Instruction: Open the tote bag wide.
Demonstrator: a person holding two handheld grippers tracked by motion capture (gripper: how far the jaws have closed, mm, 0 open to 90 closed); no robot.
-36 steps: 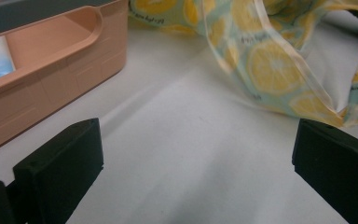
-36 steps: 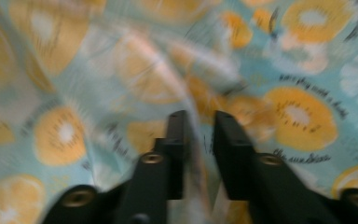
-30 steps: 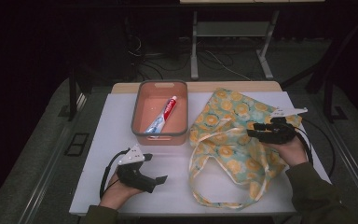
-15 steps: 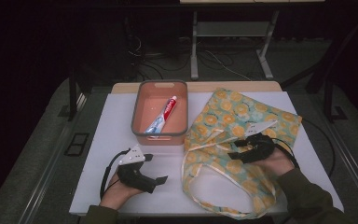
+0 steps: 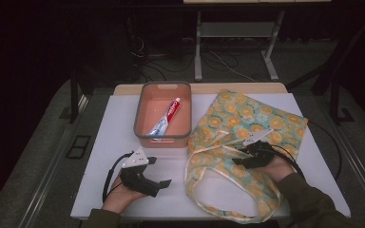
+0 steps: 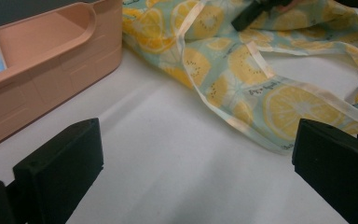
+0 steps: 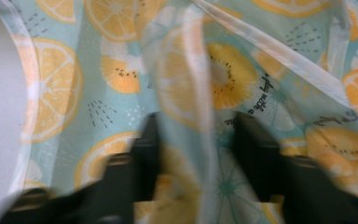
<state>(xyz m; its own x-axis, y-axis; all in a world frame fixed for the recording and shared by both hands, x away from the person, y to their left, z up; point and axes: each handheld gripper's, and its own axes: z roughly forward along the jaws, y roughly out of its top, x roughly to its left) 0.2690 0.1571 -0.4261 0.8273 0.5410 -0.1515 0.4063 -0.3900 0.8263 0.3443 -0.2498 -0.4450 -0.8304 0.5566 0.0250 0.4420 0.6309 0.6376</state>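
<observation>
Two grippers are on my screens, and the right gripper (image 5: pixel 240 154) has pulled back toward me over the last second, dragging the fruit-print tote bag (image 5: pixel 266 128) so its near part now bunches beside the peach bin (image 5: pixel 145 102). Its jaws straddle a fold of cloth; blur keeps me from calling them fully clamped, though they look closed on the fabric. My left gripper (image 5: pixel 164 183) hasn't budged, jaws wide apart over bare white table (image 5: pixel 114 123). With the toothpaste tube (image 5: pixel 167 115) lying in the bin, I judge the bag is being opened.
</observation>
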